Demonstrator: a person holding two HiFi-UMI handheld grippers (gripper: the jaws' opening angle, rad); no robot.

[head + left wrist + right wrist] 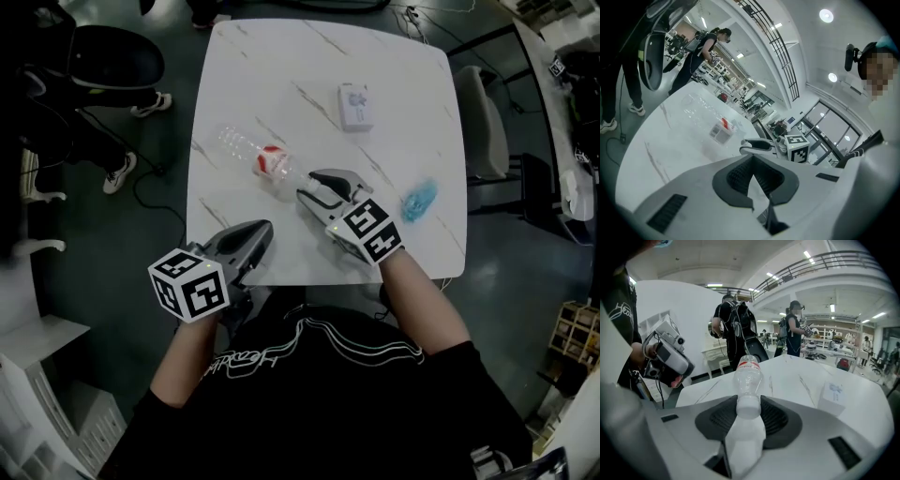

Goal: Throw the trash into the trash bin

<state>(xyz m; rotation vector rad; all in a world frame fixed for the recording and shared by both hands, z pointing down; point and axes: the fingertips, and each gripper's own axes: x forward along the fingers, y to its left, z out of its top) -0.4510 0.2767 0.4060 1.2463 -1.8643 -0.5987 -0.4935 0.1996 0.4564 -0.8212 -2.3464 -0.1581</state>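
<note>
**Item: bottle carry to the bin, gripped at the cap**

- Clear, crumpled plastic bottle with a red-and-white label and white cap (pixel 258 157): lies left of centre on the white marble-patterned tabletop (pixel 281 66), body pointing far-left and cap end toward the person. Whether the body is clear of the surface cannot be told.
- Right hand-held gripper (pixel 307 185): jaws partly apart, pads pressed on either side of the white cap. This is the only hold on the bottle.
- Left hand-held gripper (pixel 265 230): at the near-left edge, jaws closed together, nothing in them.
- Small white rectangular box (pixel 354 105), far right, and blue crumpled wrapper (pixel 419 199), near right: both well apart from the bottle.
- Trash bin: in no view.

Handling note: the cap is a short, smooth purchase and the long body acts as a lever, so it will probably sag or twist. Keep the squeeze firm, turn slowly, and find the bin before swinging out. The free left hand-held gripper could steady the body.
</note>
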